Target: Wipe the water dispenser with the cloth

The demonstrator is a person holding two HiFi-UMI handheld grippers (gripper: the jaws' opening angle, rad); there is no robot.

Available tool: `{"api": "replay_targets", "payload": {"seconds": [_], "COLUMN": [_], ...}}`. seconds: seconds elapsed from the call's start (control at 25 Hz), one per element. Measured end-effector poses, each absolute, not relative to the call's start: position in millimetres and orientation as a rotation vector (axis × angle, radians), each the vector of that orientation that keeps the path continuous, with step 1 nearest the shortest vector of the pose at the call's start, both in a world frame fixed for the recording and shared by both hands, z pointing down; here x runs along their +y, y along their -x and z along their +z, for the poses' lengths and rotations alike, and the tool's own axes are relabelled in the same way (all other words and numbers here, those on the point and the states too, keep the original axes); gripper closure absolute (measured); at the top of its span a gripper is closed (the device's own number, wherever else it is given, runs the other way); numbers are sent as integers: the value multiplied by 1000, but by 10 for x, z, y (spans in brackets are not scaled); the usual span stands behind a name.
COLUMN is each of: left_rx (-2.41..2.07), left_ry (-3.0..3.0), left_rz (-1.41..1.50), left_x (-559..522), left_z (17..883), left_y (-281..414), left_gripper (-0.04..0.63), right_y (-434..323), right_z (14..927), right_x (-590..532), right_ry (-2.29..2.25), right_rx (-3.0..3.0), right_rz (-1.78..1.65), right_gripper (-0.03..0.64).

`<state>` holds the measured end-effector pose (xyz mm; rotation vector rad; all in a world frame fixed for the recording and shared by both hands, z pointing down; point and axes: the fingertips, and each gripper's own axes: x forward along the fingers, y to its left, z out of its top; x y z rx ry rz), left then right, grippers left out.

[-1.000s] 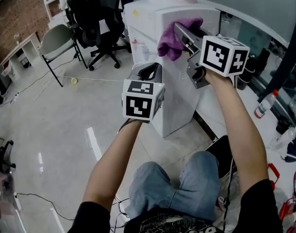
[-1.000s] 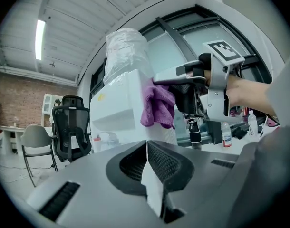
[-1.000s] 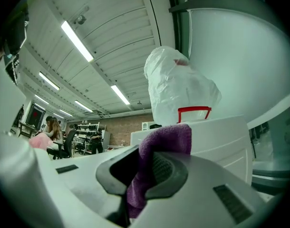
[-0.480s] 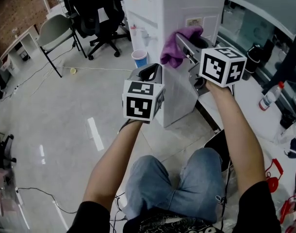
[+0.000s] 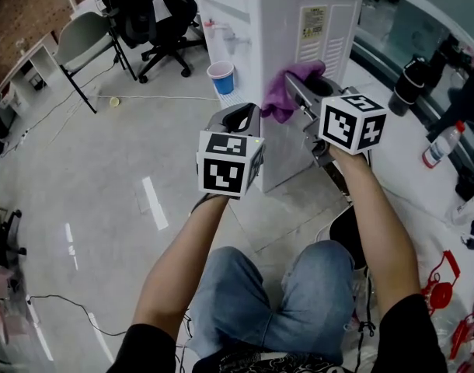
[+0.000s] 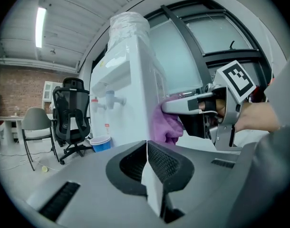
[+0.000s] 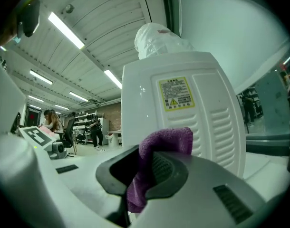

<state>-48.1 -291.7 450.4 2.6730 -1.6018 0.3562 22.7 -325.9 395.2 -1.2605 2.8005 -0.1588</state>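
The white water dispenser (image 5: pixel 284 29) stands ahead, with its vented side panel (image 7: pixel 216 127) and warning label facing me. A purple cloth (image 5: pixel 287 90) is pressed against that side panel, low down. My right gripper (image 5: pixel 299 92) is shut on the purple cloth (image 7: pixel 157 163), which bunches out between the jaws. My left gripper (image 5: pixel 238 116) hangs to the left of the dispenser, shut with nothing in it; in the left gripper view the cloth (image 6: pixel 168 125) and the right gripper (image 6: pixel 188 103) show beside the dispenser (image 6: pixel 128 94).
A blue cup (image 5: pixel 221 77) sits on the dispenser's drip tray under the taps. Black office chairs (image 5: pixel 148 14) and a grey folding chair (image 5: pixel 85 45) stand at the back left. Bottles (image 5: pixel 439 144) sit on a counter to the right. My knees are below.
The right gripper and cloth have slid down the dispenser's side panel, from near the top to well below the label. The left gripper has stayed put.
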Motion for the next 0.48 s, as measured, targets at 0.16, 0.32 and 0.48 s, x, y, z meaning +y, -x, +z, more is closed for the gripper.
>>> {"api": "replay_targets", "payload": {"seconds": [0.16,0.32,0.48], "left_rx": [-1584,-1563,-1558], "left_ry": [-2661,-2657,-2641], "left_rz": [378,397,417], "left_x": [-2905,-2921,-2928], "left_z": [4708,4900,5069], "left_y": [461,422,445], "left_gripper": [568,568,568], "right_y": [-215,-207,-195], "right_z": [4278,4591,4910], "right_x": [-3251,-3262,-3274], "right_ry": [1273,1285,1293], "right_rx": [2814,2830,2844], "right_rz": [-211,-246,-288], "right_gripper": [575,575,575]}}
